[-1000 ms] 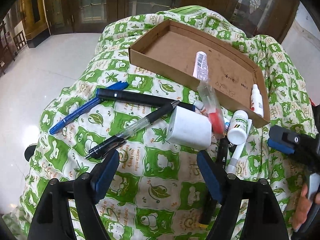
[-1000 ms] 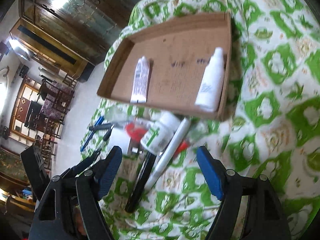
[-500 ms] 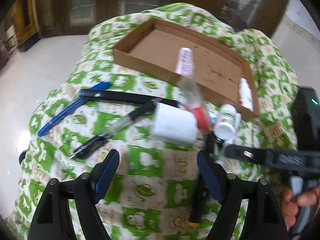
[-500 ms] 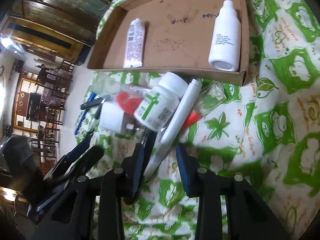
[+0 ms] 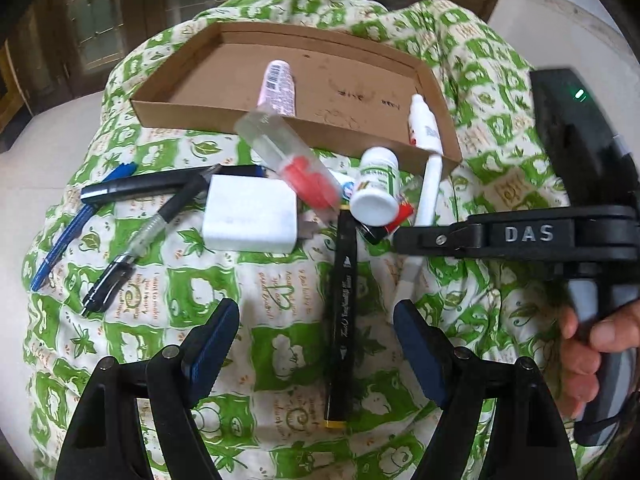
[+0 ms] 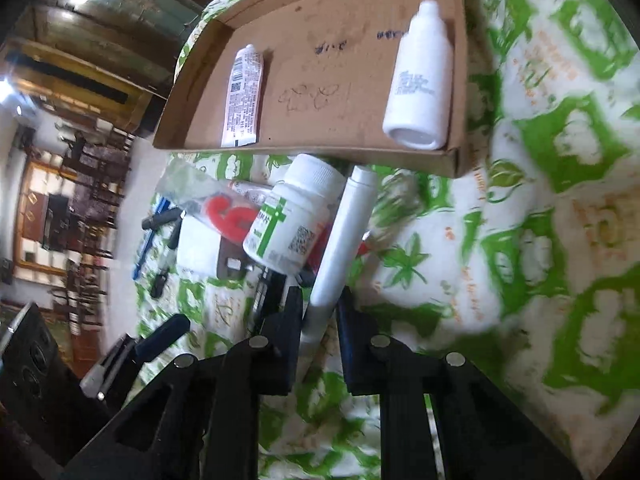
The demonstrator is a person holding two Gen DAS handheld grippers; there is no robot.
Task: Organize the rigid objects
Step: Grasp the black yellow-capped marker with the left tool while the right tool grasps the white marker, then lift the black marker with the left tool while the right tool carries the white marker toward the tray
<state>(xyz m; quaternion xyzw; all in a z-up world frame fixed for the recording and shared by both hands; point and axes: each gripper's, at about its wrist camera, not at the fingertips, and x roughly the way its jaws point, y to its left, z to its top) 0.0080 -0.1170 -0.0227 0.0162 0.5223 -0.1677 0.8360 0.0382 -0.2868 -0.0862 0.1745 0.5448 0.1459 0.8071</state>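
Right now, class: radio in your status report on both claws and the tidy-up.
Right claw shut on white pen. Left claw open, empty, above black marker. Pill bottle leans against pen.

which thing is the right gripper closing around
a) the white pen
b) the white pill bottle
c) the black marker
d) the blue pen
a) In the right wrist view the right gripper has its fingers on either side of the white pen, nearly touching it; the pill bottle lies just beyond, outside them.
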